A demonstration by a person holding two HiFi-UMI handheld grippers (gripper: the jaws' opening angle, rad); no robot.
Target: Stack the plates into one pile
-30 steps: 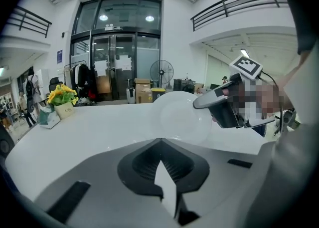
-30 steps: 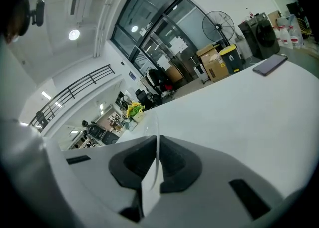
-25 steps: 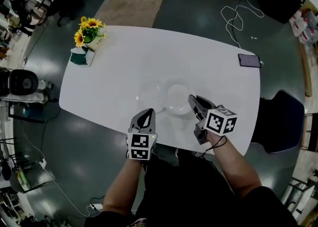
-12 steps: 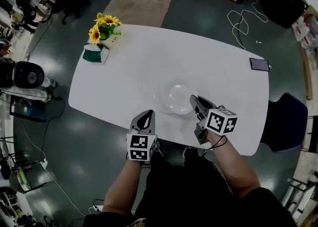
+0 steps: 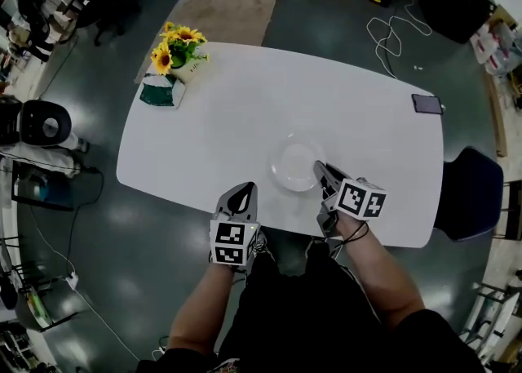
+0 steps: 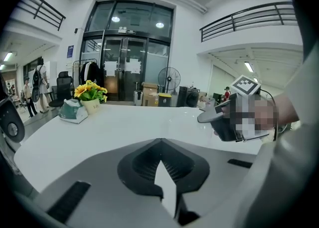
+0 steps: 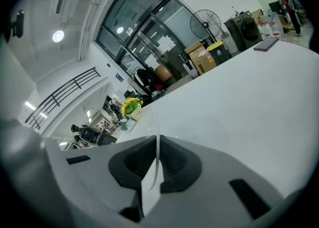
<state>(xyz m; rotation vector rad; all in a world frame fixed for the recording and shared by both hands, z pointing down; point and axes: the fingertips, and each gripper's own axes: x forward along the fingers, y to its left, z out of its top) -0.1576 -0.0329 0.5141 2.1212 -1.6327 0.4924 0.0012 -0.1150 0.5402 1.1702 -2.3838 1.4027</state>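
Observation:
A clear glass plate (image 5: 294,166) lies on the white table (image 5: 245,110) near its front edge. My right gripper (image 5: 320,172) is shut on the plate's right rim. In the right gripper view that rim (image 7: 153,122) rises as a thin clear edge out of the right gripper (image 7: 157,141). To the plate's left, my left gripper (image 5: 242,193) hangs over the table's front edge, shut with nothing in it. The left gripper (image 6: 160,144) sees only bare tabletop ahead, with the right gripper (image 6: 212,117) off to its right.
Sunflowers in a pot (image 5: 181,41) and a green tissue box (image 5: 159,91) stand at the far left corner. A phone (image 5: 428,104) lies at the far right edge. A dark chair (image 5: 469,192) stands right of the table, and cables (image 5: 391,33) lie on the floor beyond.
Both grippers have slid left along the table's front edge, and the plate has come along in the right one. The clear glass that spread wider a second ago now shows as one round plate.

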